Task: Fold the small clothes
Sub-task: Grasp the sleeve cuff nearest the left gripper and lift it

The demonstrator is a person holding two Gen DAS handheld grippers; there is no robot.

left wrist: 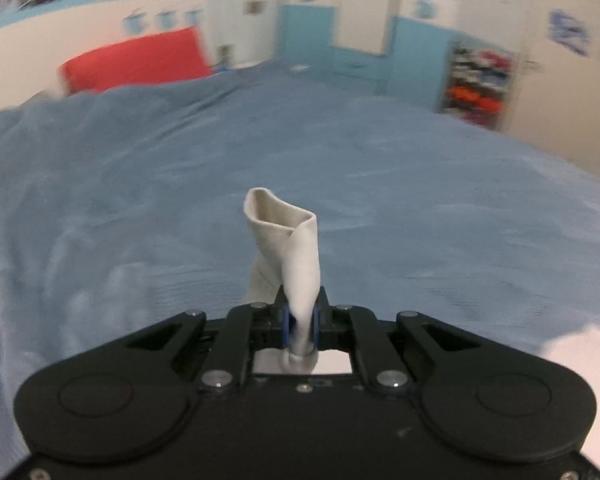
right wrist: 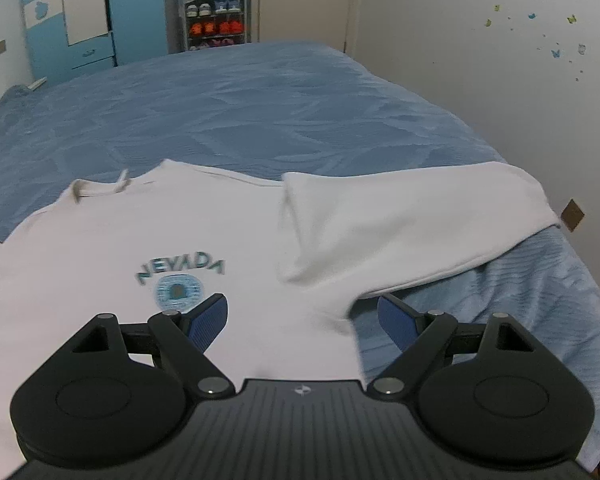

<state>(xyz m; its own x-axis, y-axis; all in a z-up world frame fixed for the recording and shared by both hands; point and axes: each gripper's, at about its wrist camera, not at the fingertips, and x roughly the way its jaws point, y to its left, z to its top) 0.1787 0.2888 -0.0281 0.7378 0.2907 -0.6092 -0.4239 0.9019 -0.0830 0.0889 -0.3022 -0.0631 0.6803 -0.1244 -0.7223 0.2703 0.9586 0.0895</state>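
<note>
The white sweatshirt (right wrist: pixel 204 240) lies flat on the blue bed (right wrist: pixel 260 112) — soft, light, floppy. The left gripper (left wrist: pixel 300 320) pinches its cuff (left wrist: pixel 288 240); the right gripper (right wrist: pixel 303 320) gapes empty above the hem — best taken at an edge.

Bedspread (right wrist: pixel 260 112) beyond sweatshirt (right wrist: pixel 180 240) bare; wall (right wrist: pixel 480 100) hems right edge.

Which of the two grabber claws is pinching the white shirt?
The left gripper. Its blue pads are shut on a white cuff of the sweatshirt, while the right gripper is wide open, holding nothing.
</note>
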